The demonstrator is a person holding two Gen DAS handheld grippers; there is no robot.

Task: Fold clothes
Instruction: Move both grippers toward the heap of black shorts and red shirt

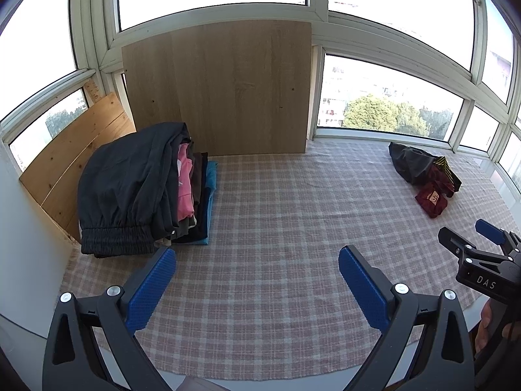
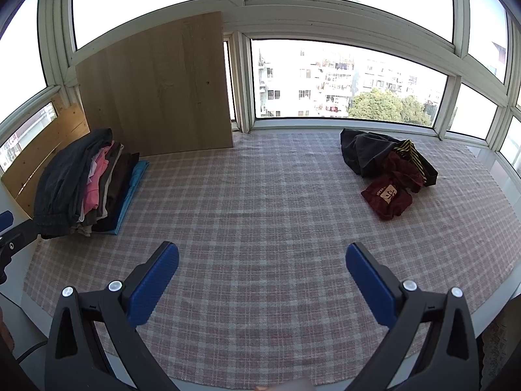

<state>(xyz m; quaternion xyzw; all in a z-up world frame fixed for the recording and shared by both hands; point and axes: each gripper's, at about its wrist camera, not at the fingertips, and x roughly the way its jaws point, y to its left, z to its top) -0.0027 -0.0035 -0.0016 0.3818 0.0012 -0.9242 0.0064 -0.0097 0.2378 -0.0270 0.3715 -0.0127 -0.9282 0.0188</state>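
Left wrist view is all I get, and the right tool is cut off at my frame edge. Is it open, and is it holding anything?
Observer: The right tool is wide open with nothing between its fingers. Only the plaid cloth lies beneath it.
Operator: Where is the unfolded pile relative to it?
Observer: The pile is ahead and to its right. The maroon shirt is the nearest piece and is well clear of the tool.

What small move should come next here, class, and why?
Probably reach the right claw toward the loose pile at the far right. Both claws are open and empty, the left stack looks folded already, and the checked cloth between them is bare.
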